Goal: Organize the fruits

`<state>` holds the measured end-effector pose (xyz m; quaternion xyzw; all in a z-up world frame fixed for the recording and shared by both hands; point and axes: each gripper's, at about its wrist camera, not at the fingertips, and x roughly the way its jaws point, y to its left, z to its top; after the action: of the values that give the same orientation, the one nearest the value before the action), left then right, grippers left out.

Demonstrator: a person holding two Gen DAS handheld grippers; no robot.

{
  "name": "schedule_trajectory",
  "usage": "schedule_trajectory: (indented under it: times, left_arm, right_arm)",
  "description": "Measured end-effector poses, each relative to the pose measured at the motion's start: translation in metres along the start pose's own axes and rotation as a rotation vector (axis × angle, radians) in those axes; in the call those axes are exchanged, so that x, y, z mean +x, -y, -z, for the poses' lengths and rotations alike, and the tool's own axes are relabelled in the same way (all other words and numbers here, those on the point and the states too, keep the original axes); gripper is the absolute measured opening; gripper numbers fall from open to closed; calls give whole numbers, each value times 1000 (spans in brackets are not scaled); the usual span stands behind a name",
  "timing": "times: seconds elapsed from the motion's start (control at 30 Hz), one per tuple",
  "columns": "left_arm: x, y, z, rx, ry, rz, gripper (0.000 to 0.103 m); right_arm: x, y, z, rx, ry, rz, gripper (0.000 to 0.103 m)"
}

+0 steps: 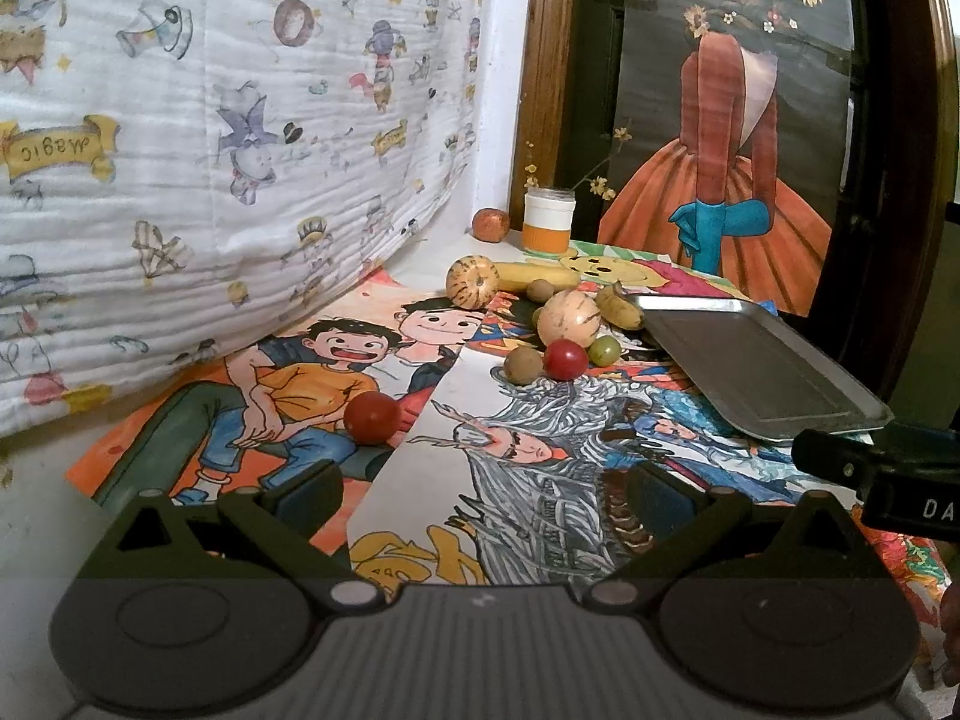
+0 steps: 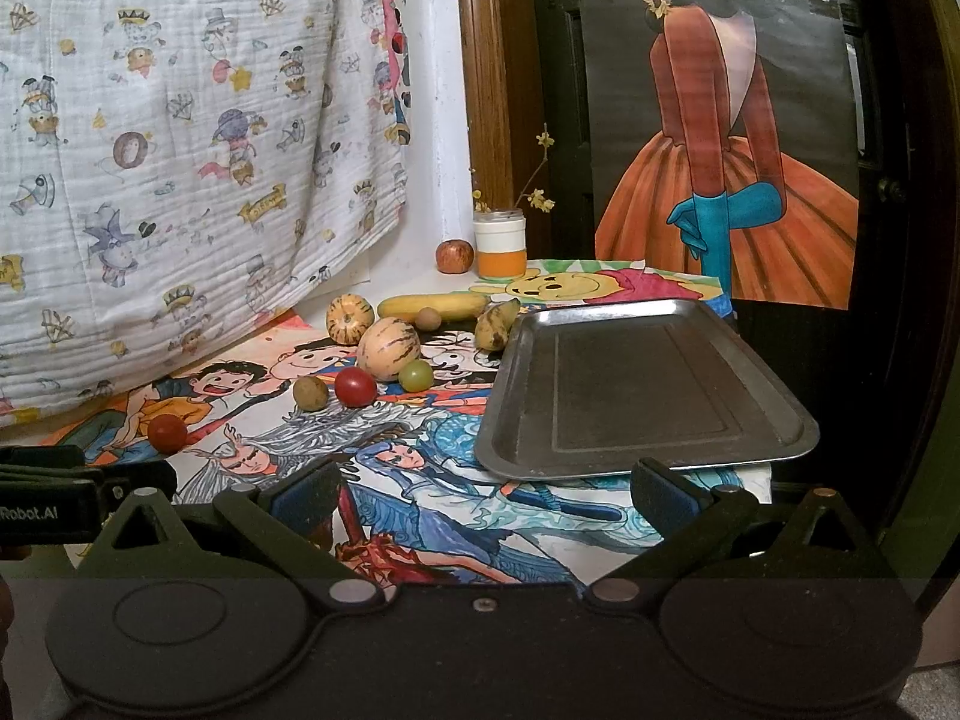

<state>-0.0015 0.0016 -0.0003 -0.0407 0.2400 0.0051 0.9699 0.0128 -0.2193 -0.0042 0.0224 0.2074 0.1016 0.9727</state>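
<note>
Dim, soft indoor light; sharp centre, fisheye-bent, vignetted edges.

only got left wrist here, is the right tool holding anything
Observer: No. The right tool is open and holds nothing.
Operator: tray's near corner is cut off for me, anything on it
Observer: The tray shows whole in the right wrist view and is bare, near right corner included.
Operator: what's the right tool facing
Observer: It faces the tray's near edge. The nearest tomato sits far off to its left.
</note>
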Motion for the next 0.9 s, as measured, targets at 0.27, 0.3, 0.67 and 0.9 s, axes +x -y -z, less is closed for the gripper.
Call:
schedule_trajectory:
  times: [0.27, 0.3, 0.67, 0.9]
  left_arm:
    - [0, -1, 0, -1, -1, 1, 103]
    - [0, -1, 0, -1, -1, 1, 103]
    - [-3, -2, 1, -17, 3, 7, 103]
    - [-4, -4, 1, -26, 3, 3, 103]
  right_arm:
    - [0, 0, 0, 0, -1, 0, 103]
    - [0, 0, 0, 1, -1, 0, 103]
    - [-1, 0, 0, 2, -5, 0, 103]
    - [-1, 0, 0, 2, -6, -1, 103]
